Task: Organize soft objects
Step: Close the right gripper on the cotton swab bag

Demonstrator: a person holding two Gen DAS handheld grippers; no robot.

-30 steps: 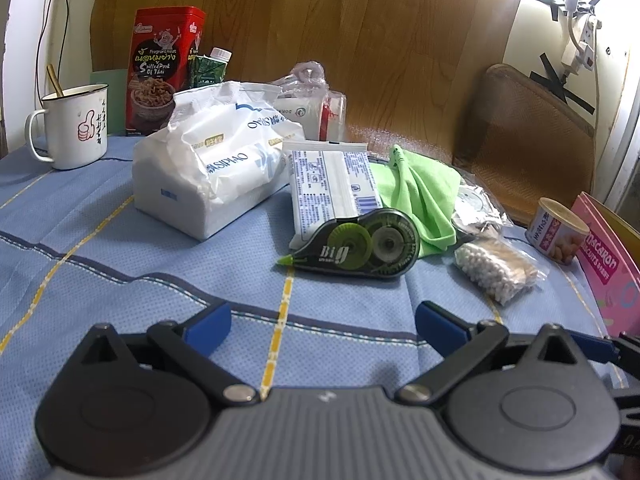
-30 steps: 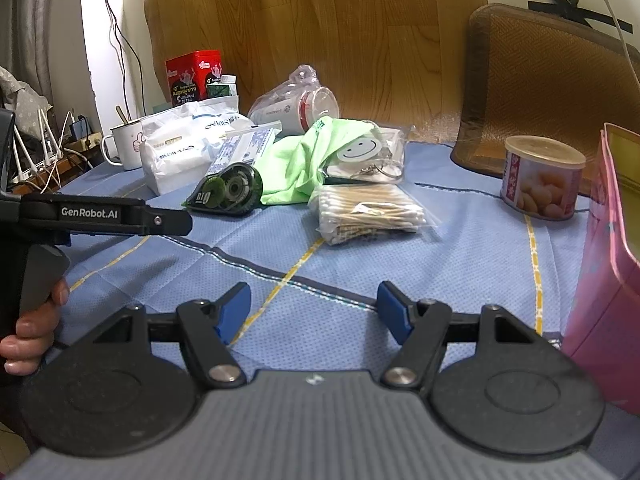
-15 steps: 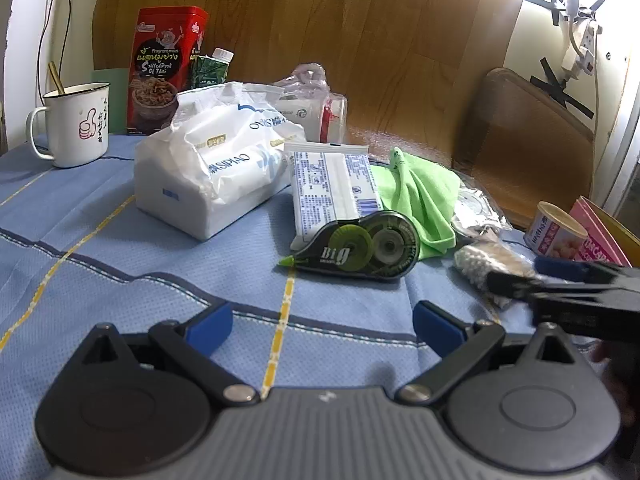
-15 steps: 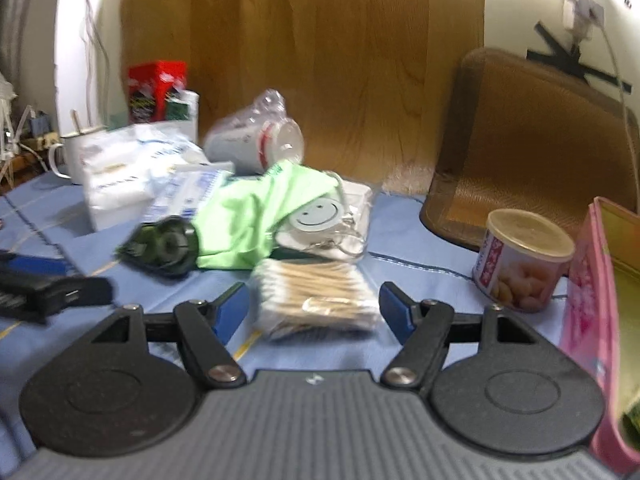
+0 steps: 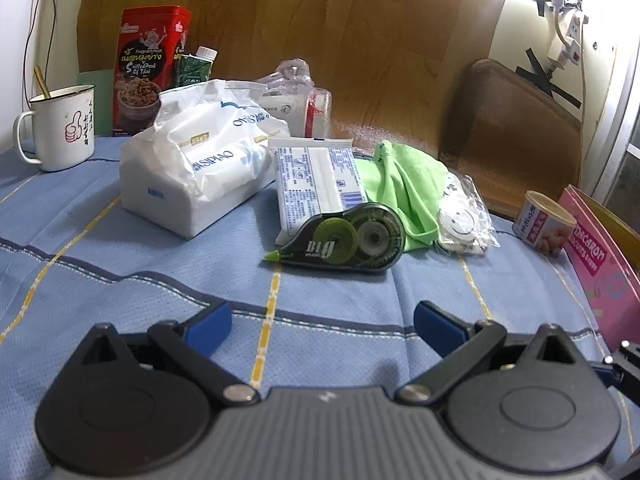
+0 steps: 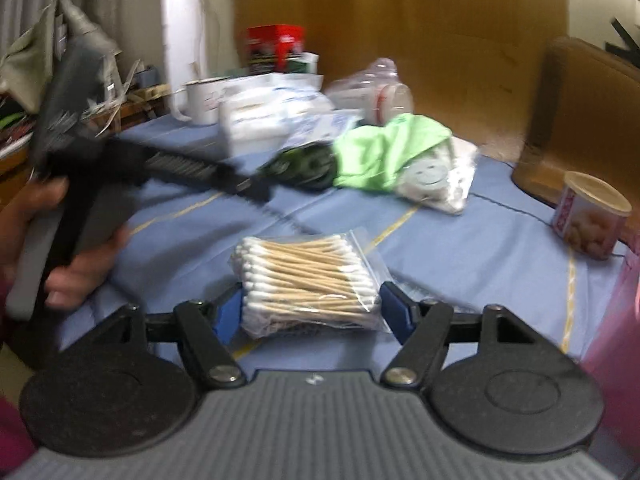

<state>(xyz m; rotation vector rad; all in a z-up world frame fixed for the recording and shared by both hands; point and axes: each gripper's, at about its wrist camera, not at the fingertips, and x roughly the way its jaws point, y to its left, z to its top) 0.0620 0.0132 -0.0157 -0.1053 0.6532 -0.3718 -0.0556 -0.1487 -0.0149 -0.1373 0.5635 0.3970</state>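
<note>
We see a woven blue tablecloth (image 5: 340, 296), matt and slightly rough. On it, the tissue pack (image 5: 192, 168) wears glossy crinkled plastic; just beside it lie soft green cloth (image 5: 404, 184) and a glossy enamel mug (image 5: 64, 128).

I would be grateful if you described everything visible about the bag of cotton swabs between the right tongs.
The bag of cotton swabs is a clear zip-top plastic pouch packed with wooden-stemmed swabs with white tips, lying roughly sideways. It sits between the blue pads of the right tongs, which have just been closing; the pads look to be against its ends, though blur hides how firmly. Whether it rests on the blue tablecloth or is lifted is unclear. Nothing else touches it.
</note>
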